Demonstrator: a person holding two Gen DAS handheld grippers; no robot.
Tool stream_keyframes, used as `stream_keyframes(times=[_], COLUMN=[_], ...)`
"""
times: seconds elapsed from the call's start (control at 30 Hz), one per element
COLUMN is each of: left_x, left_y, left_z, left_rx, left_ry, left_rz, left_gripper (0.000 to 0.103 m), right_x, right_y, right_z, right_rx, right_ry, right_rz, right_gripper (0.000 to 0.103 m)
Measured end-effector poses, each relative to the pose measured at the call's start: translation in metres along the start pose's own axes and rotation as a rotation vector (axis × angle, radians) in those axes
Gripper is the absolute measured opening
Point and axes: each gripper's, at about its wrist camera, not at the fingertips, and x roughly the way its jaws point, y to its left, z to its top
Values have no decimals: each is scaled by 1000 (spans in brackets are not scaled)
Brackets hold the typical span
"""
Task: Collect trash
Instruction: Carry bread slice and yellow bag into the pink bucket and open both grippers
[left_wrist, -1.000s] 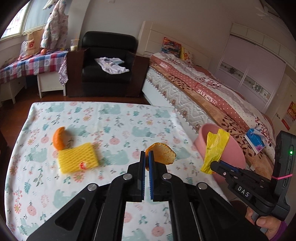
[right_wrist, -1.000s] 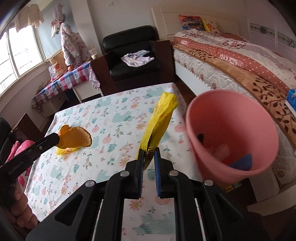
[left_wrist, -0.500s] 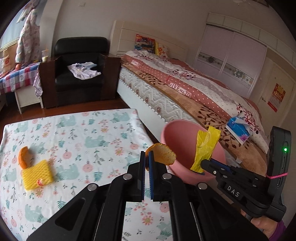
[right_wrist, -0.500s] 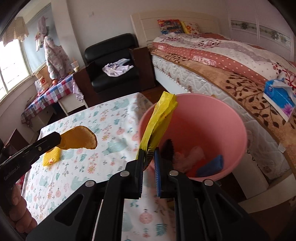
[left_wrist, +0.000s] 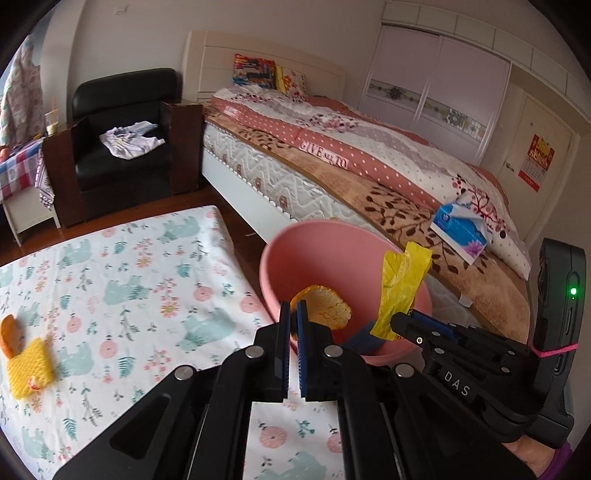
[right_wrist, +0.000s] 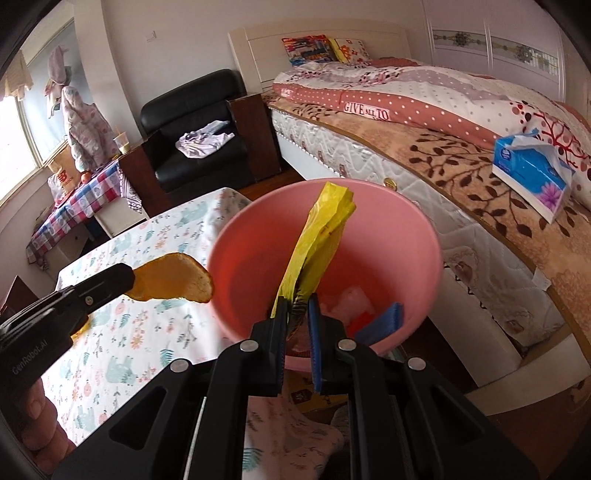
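A pink bin (left_wrist: 306, 254) (right_wrist: 258, 254) stands off the table's right edge, with a blue item (right_wrist: 380, 321) and white scraps inside. My left gripper (left_wrist: 293, 314) is shut on an orange peel (left_wrist: 327, 308) and holds it at the bin's near rim; the peel also shows in the right wrist view (right_wrist: 173, 277). My right gripper (right_wrist: 297, 308) is shut on a yellow plastic wrapper (right_wrist: 321, 229) and holds it over the bin's mouth; the wrapper also shows in the left wrist view (left_wrist: 400, 284).
A yellow foam fruit net (left_wrist: 29, 363) and another orange peel (left_wrist: 9, 334) lie on the floral tablecloth (left_wrist: 147, 277) at the left. A bed (left_wrist: 369, 170) with a blue tissue box (left_wrist: 460, 230) runs behind the bin. A black armchair (left_wrist: 122, 136) stands beyond the table.
Both grippers have moved right from over the table to the pink bin, each carrying its item. The wrapper now hangs over the bin's opening and the peel is at its rim.
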Motion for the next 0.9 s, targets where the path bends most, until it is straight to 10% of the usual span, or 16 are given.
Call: stream_keyframes(times=[0.47, 0.63, 0.9], left_x=[35, 34, 28], left_y=[-29, -31, -26], left_z=[1, 2, 1], left_rx=[39, 31, 18], left_ry=[42, 21, 17], left_rz=[-42, -43, -27], left_gripper=[4, 33, 39], right_x=[8, 10, 10], right_y=[-26, -28, -28], right_z=[-2, -4, -4], right_rx=[34, 39, 50], right_ry=[9, 12, 14], right_rz=[-20, -17, -17], right_gripper=[11, 11, 13])
